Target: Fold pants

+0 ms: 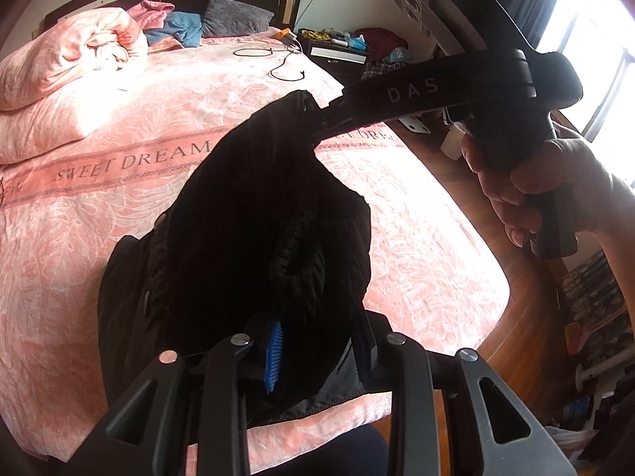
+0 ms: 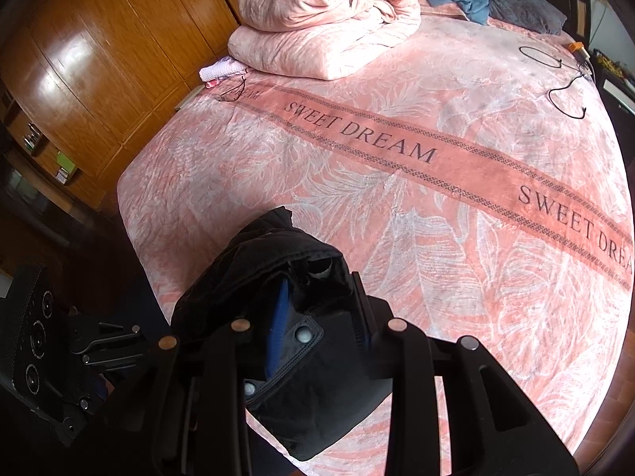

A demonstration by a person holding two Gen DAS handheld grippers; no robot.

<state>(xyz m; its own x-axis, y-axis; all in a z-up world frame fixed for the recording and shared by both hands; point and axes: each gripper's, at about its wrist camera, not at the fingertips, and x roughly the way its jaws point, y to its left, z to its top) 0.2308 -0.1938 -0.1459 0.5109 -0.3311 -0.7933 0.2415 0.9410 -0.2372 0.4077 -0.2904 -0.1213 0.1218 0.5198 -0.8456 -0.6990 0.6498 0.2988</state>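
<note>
The black pants (image 1: 254, 214) hang bunched above the pink bed (image 1: 99, 238). My left gripper (image 1: 313, 353) is shut on the pants' waist edge; a blue pad (image 1: 274, 357) shows beside the cloth. In the left wrist view the right gripper (image 1: 317, 119) pinches the far top corner of the pants, held by a hand (image 1: 547, 182). In the right wrist view my right gripper (image 2: 321, 317) is shut on the waistband with snap buttons (image 2: 303, 334), and the black pants (image 2: 258, 273) drape over its fingers. The left gripper's body (image 2: 47, 357) shows at the lower left.
A folded pink duvet (image 2: 325, 27) lies at the head of the bed (image 2: 436, 218) with a grey pillow (image 1: 234, 16) and blue cloth (image 1: 178, 27). Black cables (image 2: 563, 79) lie near the far side. A wooden wardrobe (image 2: 99, 59) stands left; a cluttered nightstand (image 1: 341, 47) stands by the bed.
</note>
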